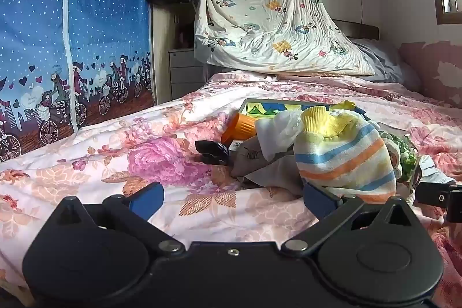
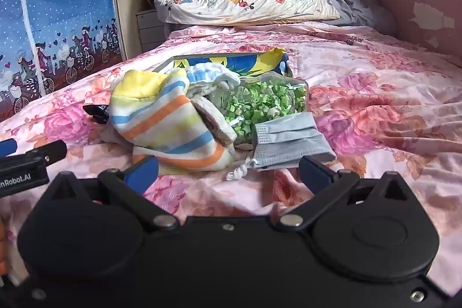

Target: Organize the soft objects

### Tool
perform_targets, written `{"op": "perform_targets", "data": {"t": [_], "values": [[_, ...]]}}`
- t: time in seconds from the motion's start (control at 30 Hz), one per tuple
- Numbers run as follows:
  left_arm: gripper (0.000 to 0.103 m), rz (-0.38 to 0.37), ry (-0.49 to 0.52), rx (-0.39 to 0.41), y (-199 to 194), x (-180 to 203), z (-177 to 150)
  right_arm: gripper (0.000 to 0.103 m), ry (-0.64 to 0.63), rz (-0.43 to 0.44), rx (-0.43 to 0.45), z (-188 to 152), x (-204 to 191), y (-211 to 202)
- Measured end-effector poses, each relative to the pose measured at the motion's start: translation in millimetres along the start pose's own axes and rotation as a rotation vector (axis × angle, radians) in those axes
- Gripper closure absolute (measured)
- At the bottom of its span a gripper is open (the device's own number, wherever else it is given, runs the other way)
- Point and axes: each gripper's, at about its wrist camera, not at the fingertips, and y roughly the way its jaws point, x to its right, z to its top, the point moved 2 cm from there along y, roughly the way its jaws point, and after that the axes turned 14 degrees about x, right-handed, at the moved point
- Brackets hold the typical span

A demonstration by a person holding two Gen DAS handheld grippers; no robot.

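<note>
A bed under a pink floral sheet [image 2: 361,82] fills both views, with one small heap of things lying at its middle; behind it hangs one cream cartoon-print blanket [image 1: 260,16], and to the left stands one blue curtain with cyclists [image 1: 72,33].

The largest soft piece in the heap is one striped sock [image 2: 170,120], banded yellow, blue and orange, lying on its side; the right gripper [image 2: 228,168] stands with its jaws spread wide and nothing between the pads, the sock's toe end just beyond the left finger [image 2: 143,169] and partly within the gap; in the left wrist view the same striped sock [image 1: 343,152] sits just past the right finger [image 1: 320,199] of the left gripper [image 1: 234,195], whose jaws are likewise wide apart and empty, with bare sheet between them.

One clear bag of green paper stars [image 2: 265,103] lies behind the sock, touching it; one grey face mask [image 2: 288,140], folded, rests just ahead of the right gripper's right finger [image 2: 314,171], its white ear loop [image 2: 239,169] curled in the gap; one picture book [image 2: 231,61] lies under the heap; one orange cup [image 1: 239,126] lies tipped on its side at the left; one black clip [image 1: 213,153] sits beside it on the sheet.
</note>
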Motion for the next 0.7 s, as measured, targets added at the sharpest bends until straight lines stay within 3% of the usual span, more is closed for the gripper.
{"op": "perform_targets", "data": {"t": [0.7], "values": [[0.001, -0.002, 0.012, -0.008, 0.0, 1.5, -1.0, 0.001, 0.010, -0.002, -0.005, -0.5, 0.5, 0.9]]}}
